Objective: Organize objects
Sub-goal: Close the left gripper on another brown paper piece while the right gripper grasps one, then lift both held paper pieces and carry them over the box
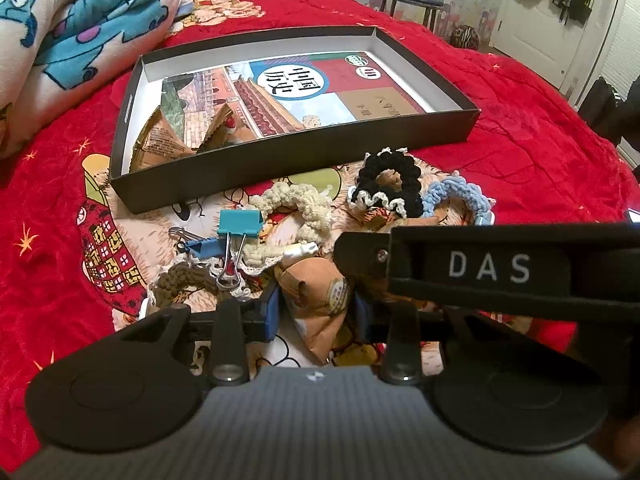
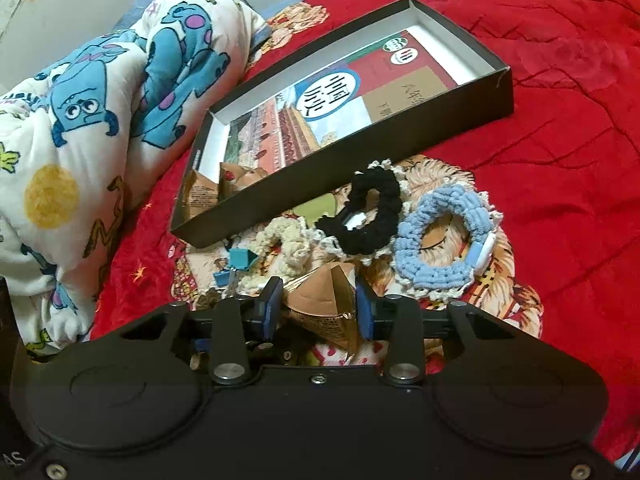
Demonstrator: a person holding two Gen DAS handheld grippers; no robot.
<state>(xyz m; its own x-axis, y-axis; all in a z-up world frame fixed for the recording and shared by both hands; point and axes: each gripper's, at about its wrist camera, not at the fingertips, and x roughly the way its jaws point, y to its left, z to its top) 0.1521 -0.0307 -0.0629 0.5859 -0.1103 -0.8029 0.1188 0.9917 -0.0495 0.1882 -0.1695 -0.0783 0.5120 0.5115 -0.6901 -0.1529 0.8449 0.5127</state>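
Bed, red cover; goods listed left to right.

Left wrist view only: stool, door, brown scrunchie, and the right gripper's body crossing at right.

Right wrist view only: the blue scrunchie whole, with its white tag.

Quilt, one.
Box, one, open; inside, one book and two packets at its left end.
Clips: two, teal and blue, in front of box.
Scrunchies: four — brown, cream, black, blue.
Loose packet: one apparently, both grippers around it.

Left gripper: pads closed against that packet.
Right gripper: likewise clamped on it.
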